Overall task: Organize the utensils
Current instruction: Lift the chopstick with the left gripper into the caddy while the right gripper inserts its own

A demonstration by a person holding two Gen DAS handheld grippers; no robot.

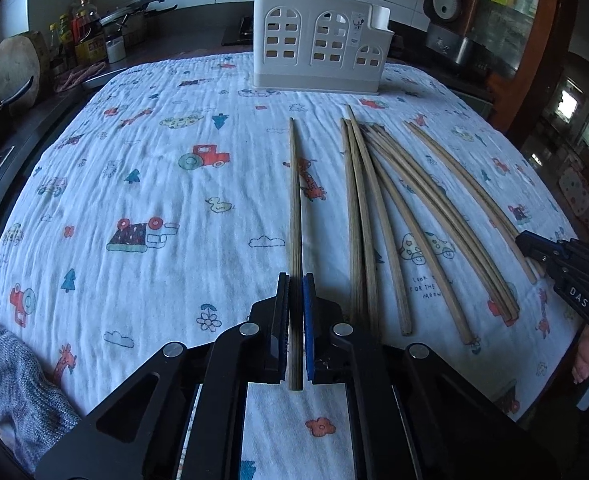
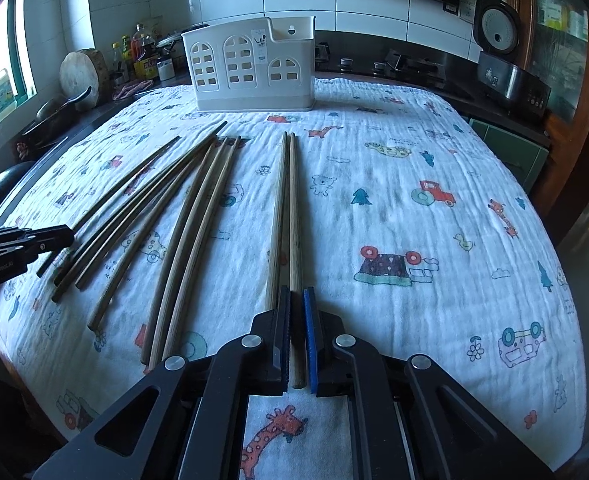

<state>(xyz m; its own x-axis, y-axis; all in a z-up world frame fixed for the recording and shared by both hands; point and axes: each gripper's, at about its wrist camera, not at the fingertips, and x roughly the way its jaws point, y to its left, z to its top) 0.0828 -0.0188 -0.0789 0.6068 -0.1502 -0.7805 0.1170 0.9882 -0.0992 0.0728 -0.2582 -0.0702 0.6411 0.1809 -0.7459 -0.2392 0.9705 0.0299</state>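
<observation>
— Status? Left gripper (image 1: 296, 292) is clamped on one chopstick (image 1: 295, 200); right gripper (image 2: 296, 304) is clamped on another chopstick (image 2: 294, 216), both lying on the cloth (image 1: 134, 184).

— Step: pickup. Next, probably lift and carry each to the white holder (image 1: 318, 44) beyond.

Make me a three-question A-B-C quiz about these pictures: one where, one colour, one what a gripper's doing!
1. Where does the holder stand?
A) at the cloth's far end
B) on the floor
C) in a gripper
2. What colour is it?
A) red
B) white
C) green
3. What is the left gripper doing?
A) gaping empty
B) holding a spoon
C) shut on a chopstick
Answers: 1 A, beyond the chopsticks' tips; 2 B, white walls; 3 C, it clamps one stick.
</observation>
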